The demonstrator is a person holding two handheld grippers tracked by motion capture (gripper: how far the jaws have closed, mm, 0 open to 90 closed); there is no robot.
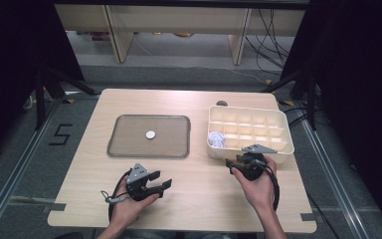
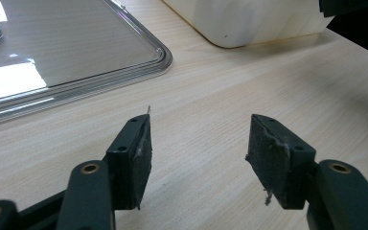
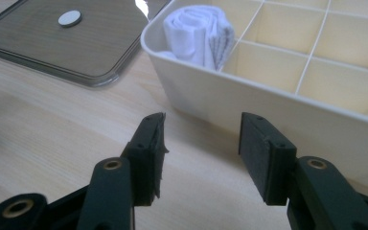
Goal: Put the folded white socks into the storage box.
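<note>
A clear grey tray lies on the wooden table left of centre, with a small white disc in its middle. To its right stands a cream box split into several compartments; a rolled white cloth sits in its near-left one. My left gripper rests in front of the tray, jaws open and empty, pointing toward the box corner. My right gripper sits just before the box's near wall, open with nothing between its pads. The cloth is just beyond that wall.
A small dark round object lies behind the box near the table's far edge. Black stand legs rise on both sides of the table, and cables run across the floor at the back right.
</note>
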